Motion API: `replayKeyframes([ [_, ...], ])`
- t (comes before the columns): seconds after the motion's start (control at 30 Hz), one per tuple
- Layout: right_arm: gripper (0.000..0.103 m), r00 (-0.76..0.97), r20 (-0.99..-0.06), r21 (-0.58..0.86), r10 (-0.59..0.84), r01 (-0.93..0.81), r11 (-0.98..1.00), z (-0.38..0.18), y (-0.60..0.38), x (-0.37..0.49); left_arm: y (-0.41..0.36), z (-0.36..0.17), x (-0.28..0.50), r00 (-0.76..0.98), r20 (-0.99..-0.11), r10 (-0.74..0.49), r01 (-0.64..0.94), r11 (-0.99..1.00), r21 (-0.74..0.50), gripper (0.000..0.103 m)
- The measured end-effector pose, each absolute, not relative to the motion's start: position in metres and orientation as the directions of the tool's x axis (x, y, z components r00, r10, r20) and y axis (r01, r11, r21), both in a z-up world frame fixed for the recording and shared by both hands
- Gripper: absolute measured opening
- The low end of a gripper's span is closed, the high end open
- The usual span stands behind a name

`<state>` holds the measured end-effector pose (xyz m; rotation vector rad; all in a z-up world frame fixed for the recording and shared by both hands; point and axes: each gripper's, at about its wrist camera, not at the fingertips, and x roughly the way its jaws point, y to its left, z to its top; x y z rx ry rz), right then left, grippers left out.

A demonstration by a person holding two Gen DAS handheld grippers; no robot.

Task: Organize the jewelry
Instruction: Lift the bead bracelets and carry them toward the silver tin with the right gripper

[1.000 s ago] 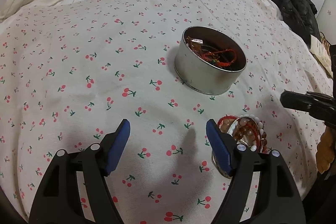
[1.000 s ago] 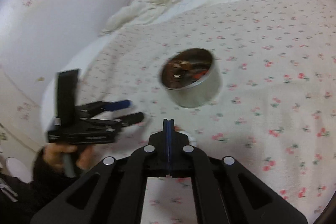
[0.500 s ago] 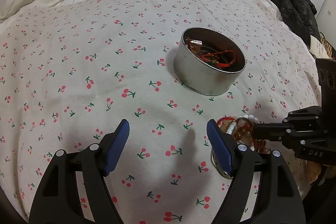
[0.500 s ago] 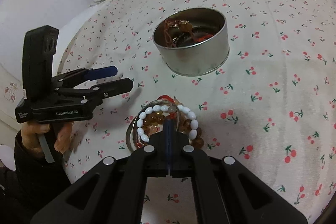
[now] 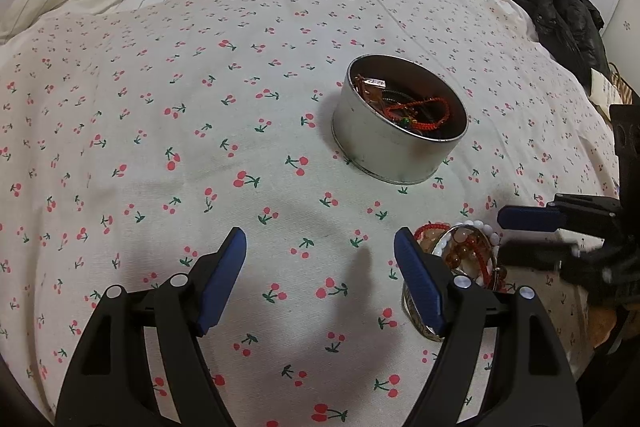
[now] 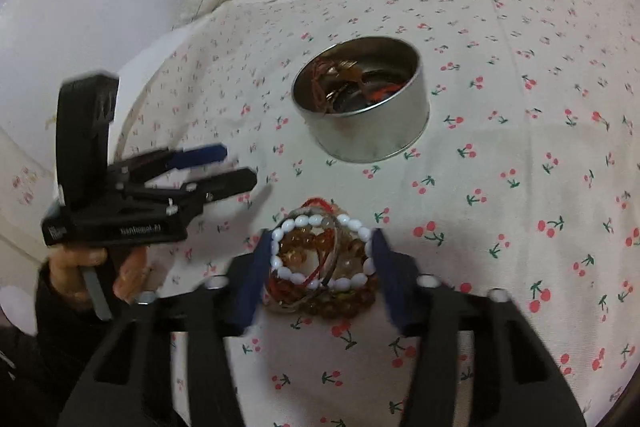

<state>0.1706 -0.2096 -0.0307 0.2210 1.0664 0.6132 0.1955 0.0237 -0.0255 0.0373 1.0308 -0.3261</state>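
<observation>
Right claw [image 6: 320, 259] opening around bracelets [image 6: 320, 259]; left claw [image 5: 320, 267] wide, empty.

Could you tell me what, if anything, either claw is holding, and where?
Nothing is held. The left claw is open over bare sheet; the right claw is opening around the bracelet pile, not pressing it.

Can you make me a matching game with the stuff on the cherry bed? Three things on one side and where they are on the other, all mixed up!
Things:
1. red cord bracelet
2. white bead bracelet
3. black jacket

Places:
A. between the opening jaws of the right gripper
B. off the far right edge of the bed
C. inside the round metal tin

Pairs: 1-C, 2-A, 3-B
</observation>
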Motion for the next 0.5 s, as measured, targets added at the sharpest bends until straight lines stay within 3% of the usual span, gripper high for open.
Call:
replayKeyframes([
  [0.27,0.037,0.289,-0.787,0.433,0.545,-0.371,0.822,-0.048,-0.194,0.174,0.023,-0.025,0.195,0.469,-0.847,-0.251,0.29,0.949,-0.121,0.073],
  [0.33,0.011,0.291,-0.777,0.45,0.558,-0.363,0.816,-0.047,-0.196,0.176,0.023,-0.025,0.196,0.468,-0.847,-0.251,0.29,0.949,-0.121,0.073],
  [0.5,0.006,0.307,-0.722,0.51,0.62,-0.369,0.777,-0.035,-0.204,0.173,0.024,-0.026,0.197,0.468,-0.848,-0.25,0.281,0.951,-0.126,0.073],
])
